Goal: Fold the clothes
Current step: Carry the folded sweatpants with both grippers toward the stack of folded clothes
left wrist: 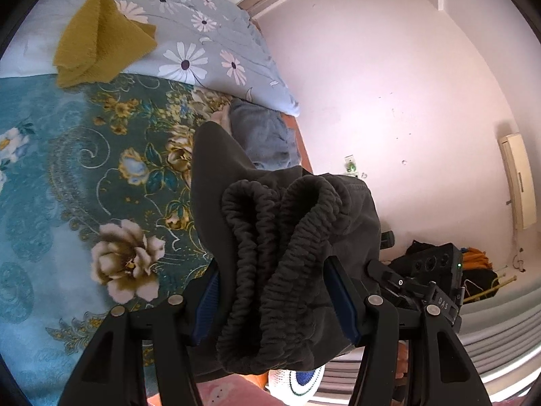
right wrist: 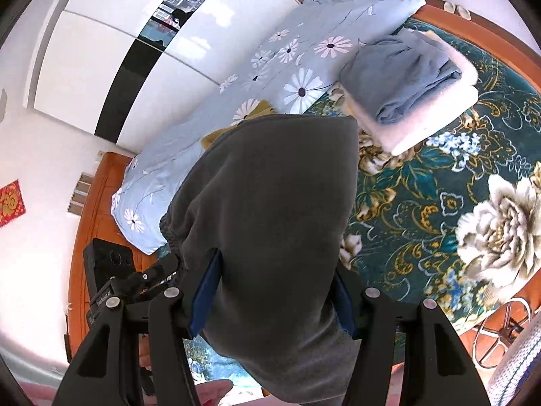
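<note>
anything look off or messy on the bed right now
Mostly tidy. The mustard cloth lies loosely crumpled on the floral pillow, not folded flat like the blue garment on the white stack. The dark pants are bunched at the waistband in the left gripper.

Bright daylight throughout. Strong glare washes out the wall [left wrist: 389, 84] and the glossy wardrobe [right wrist: 101, 67]. Heavy fisheye bending and black vignette toward the frame rims. The dark garment [right wrist: 270, 220] nearest the lens is soft, shadow detail lost.

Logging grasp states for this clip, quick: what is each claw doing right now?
Left claw: closed on the dark grey pants, at the bunched elastic waistband.
Right claw: closed on the same pants.
</note>
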`<state>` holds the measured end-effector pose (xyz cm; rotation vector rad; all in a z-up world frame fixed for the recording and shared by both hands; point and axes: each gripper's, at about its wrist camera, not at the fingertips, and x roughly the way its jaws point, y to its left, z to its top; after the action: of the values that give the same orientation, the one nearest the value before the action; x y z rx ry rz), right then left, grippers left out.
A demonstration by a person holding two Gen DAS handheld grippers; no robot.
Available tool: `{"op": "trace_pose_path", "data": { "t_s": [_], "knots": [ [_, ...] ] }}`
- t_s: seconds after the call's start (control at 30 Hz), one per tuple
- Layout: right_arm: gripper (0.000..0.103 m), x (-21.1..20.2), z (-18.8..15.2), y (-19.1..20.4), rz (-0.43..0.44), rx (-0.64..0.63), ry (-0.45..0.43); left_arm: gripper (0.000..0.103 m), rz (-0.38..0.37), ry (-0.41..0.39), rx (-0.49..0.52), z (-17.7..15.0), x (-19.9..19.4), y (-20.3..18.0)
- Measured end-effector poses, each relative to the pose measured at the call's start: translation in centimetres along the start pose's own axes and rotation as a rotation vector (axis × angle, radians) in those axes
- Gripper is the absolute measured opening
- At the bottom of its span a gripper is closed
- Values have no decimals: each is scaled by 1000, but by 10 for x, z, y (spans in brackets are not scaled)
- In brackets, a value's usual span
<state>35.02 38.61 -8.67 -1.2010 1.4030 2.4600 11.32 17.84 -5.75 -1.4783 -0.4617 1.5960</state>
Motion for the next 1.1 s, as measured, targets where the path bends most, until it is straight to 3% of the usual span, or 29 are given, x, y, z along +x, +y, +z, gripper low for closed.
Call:
{"op": "trace_pose_path", "data": {
  "t_s": [0.27, 0.43, 0.63, 0.8, 1.1],
  "knots": [
    [62, 19, 71, -73, 58, 2, 87, 62, 109, -25, -50, 30, 80, -23],
    [62, 13, 148, -116, 109, 0, 113, 62, 169, -7, -69, 56, 143, -58],
    [62, -1, 229, -158, 135, -35, 111, 62, 182, -18, -135, 101, 208, -78],
    [62, 13, 286, -199, 141, 9, 129, 62, 234, -8, -130, 146, 257, -84],
    [62, 55, 381, -233, 148, 13, 143, 62, 279, 1, -186, 210, 323, -70]
  ]
}}
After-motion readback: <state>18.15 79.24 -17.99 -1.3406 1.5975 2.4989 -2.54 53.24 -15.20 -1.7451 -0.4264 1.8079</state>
